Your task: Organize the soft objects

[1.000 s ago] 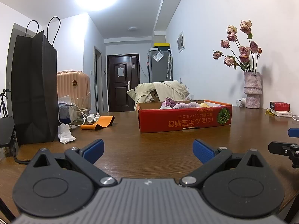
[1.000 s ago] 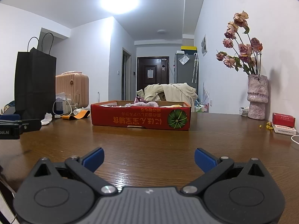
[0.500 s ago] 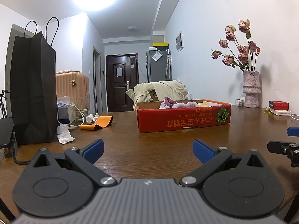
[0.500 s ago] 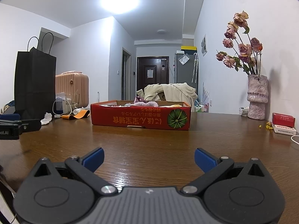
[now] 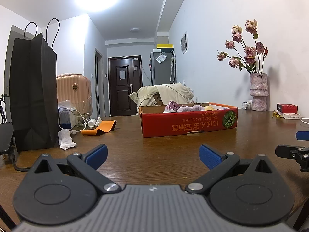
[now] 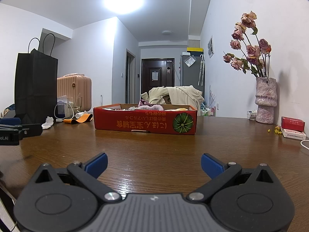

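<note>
Plush things (image 5: 180, 107), purple and yellow, lie in a red cardboard box (image 5: 190, 122) on the far middle of the wooden table (image 5: 154, 150). Left gripper (image 5: 153, 153) and right gripper (image 6: 154, 163) hover low above the near tabletop, jaws spread apart, holding nothing. A black paper bag (image 5: 33, 92) stands at left.

Box (image 5: 189, 120) mid-table, bag (image 5: 32, 92) left, vase (image 5: 258, 91) right, probably slippers (image 5: 183, 107) inside

A pile of soft things (image 5: 183, 107), purple, pink and yellow, was heaped in a shallow red cardboard box (image 5: 190, 124). The box was set flat on the table.
</note>
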`<state>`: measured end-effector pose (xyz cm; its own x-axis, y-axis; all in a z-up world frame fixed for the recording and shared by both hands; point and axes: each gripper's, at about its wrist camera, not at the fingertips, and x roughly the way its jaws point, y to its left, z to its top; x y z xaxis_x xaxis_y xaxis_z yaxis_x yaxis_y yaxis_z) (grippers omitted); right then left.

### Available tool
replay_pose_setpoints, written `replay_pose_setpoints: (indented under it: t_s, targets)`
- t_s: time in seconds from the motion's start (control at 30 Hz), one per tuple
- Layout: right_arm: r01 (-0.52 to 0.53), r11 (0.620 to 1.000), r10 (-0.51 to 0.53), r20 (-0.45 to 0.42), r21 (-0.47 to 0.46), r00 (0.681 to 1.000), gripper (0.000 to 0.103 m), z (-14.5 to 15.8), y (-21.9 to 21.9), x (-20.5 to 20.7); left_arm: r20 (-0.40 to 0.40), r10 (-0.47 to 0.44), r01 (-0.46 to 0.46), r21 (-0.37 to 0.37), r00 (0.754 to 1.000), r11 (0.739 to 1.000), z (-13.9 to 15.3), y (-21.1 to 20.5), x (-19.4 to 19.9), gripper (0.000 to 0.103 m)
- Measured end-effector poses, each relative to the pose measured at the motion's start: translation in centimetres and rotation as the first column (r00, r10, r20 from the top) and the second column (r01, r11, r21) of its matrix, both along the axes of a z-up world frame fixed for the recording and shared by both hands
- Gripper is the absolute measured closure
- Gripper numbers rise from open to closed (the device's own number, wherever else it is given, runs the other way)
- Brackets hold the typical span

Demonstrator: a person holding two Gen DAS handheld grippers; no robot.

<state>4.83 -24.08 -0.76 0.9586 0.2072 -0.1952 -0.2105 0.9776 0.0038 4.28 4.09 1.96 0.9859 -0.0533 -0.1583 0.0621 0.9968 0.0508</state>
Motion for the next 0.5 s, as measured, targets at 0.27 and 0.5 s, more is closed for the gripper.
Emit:
replay_pose_setpoints:
  t_s: [0.27,0.5]
  targets:
    - [0.000,1.000,0.000,-0.001,-0.001,1.000,0.000,-0.10,0.00,-0.01,-0.002,0.004,-0.004,-0.003,1.000,1.000,-0.02,0.13,0.13,0.000]
    - [0.001,1.000,-0.001,-0.001,-0.001,1.000,0.000,-0.06,-0.01,0.01,0.017,0.004,-0.005,0.021,1.000,1.000,-0.20,-0.04,-0.24,0.000]
